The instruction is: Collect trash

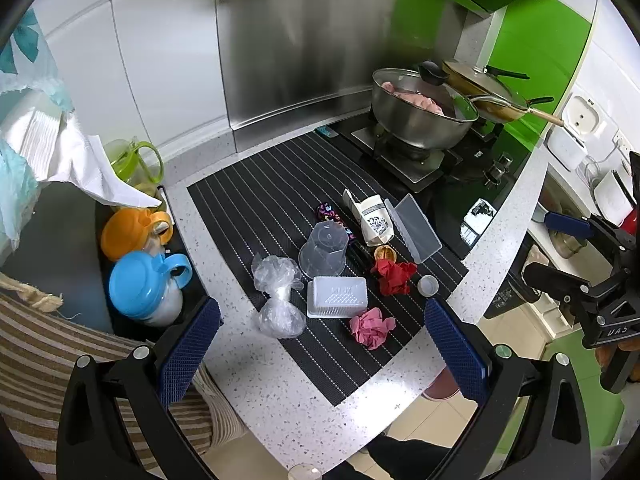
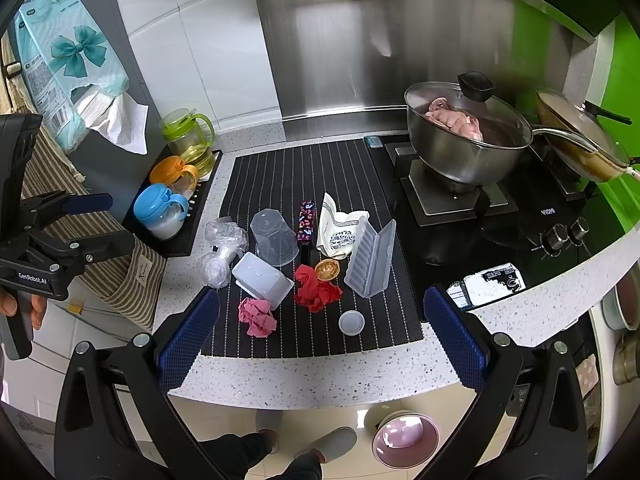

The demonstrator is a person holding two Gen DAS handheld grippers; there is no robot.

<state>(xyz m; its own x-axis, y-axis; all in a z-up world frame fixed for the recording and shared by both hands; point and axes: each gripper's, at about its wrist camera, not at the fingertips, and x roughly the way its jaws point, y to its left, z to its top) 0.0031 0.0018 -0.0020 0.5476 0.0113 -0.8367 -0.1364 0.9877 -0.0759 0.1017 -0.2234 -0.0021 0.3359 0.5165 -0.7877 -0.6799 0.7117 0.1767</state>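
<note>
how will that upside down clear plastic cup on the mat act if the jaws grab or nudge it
The clear cup looks thin-walled, so it probably flexes under squeeze. It looks light, likely to slide on the striped mat or topple when nudged; on its side it would probably roll.

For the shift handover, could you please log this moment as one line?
stage: start | left tongs: open, empty | right tongs: open, empty | trash: pink paper wad on mat, untouched

The right tool (image 2: 320,334) hangs above the speckled counter (image 2: 320,380) with its blue pads spread wide and nothing between them. On the striped black mat (image 2: 280,168) lie a crumpled pink paper (image 2: 257,317), a crumpled red paper (image 2: 316,290), a white tray (image 2: 262,280), an upturned clear cup (image 2: 274,238), a small round lid (image 2: 351,322) and a knotted plastic bag (image 2: 222,254). The left tool (image 2: 104,220) shows at the left edge, open too.
</note>
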